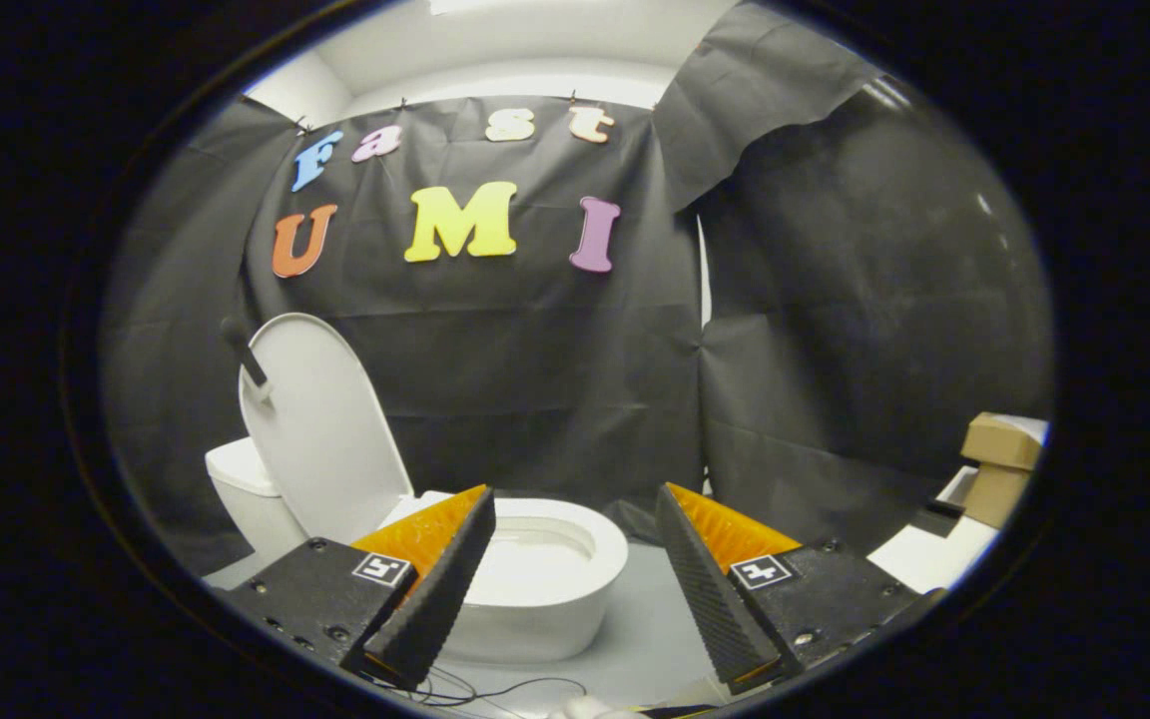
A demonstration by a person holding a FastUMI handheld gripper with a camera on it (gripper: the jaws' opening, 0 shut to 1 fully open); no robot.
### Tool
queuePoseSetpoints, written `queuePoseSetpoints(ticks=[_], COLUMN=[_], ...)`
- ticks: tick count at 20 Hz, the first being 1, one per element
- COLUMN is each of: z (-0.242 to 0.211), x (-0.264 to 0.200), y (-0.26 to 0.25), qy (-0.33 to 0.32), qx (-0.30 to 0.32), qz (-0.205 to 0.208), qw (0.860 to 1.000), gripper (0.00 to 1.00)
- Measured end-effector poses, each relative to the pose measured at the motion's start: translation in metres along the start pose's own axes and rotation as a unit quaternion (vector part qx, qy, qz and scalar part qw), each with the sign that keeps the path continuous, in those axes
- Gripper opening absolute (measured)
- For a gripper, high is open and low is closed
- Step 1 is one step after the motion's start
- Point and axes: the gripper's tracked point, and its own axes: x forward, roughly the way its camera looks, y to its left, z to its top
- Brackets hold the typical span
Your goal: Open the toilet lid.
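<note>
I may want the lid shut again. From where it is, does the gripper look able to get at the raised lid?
Probably yes. The gripper is open and holds nothing, and the lid stands upright beyond its left finger with nothing between them.

Tongs (575, 574) level, fingers (435, 589) spread wide apart, nothing between them.
</note>
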Motion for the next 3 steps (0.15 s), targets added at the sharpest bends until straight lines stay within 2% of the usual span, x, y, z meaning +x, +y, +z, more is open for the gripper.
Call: queuePoseSetpoints(ticks=[3], z=[-0.0008], x=[-0.0033], y=[0.0038], qy=[-0.003], qx=[-0.012], qz=[0.002], qw=[1.000], gripper=[1.00])
